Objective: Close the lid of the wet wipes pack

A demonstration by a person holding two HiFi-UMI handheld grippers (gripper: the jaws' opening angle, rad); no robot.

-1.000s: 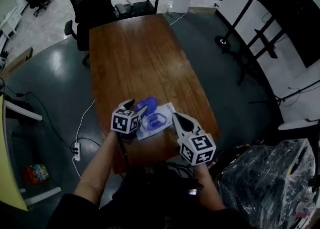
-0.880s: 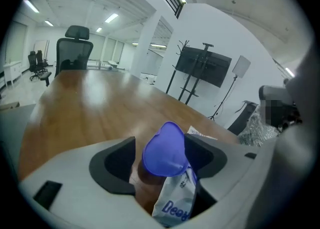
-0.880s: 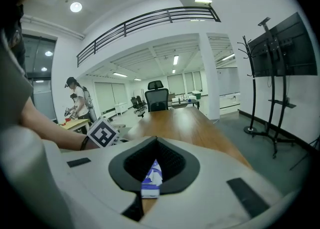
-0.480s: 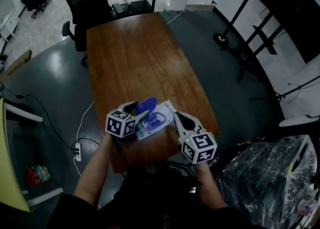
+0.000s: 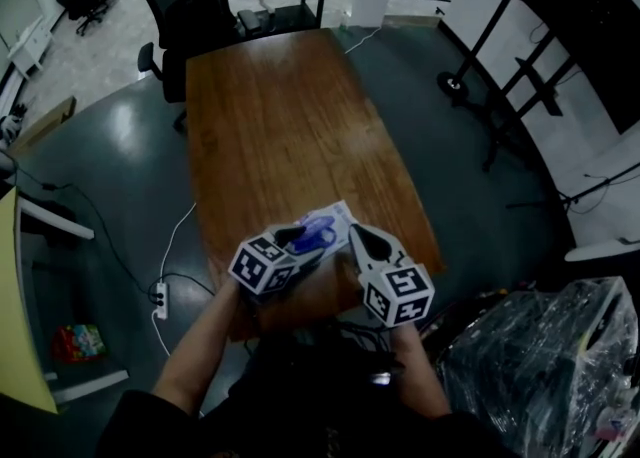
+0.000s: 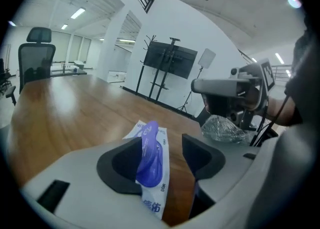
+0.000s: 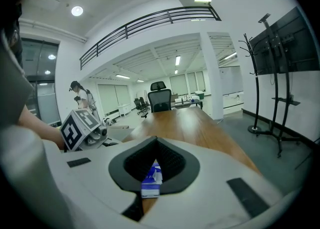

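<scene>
The wet wipes pack lies near the lower edge of the table, just below the middle of the head view, between the two grippers. The right gripper is clenched on the pack's near edge. In its own view a white and blue corner of the pack sits pinched in the jaws at bottom centre, so this gripper appears to be pinning the pack in place.

The left gripper is released. Its jaws stand wide apart and have just been closing a little. The pack runs between them, and the purple lid sits just beside the jaw on the left of that frame. Whether the jaw touches the lid cannot be told.

The step in hand looks like the closing itself. The lid seems to lie low over the pack, but no view shows whether it has snapped shut.

The next move likely calls for a firm press on top of the lid with the left gripper while the right one holds the pack steady. The press should land on the lid's free edge, straight down onto the opening, so the soft pack neither slides nor buckles.
</scene>
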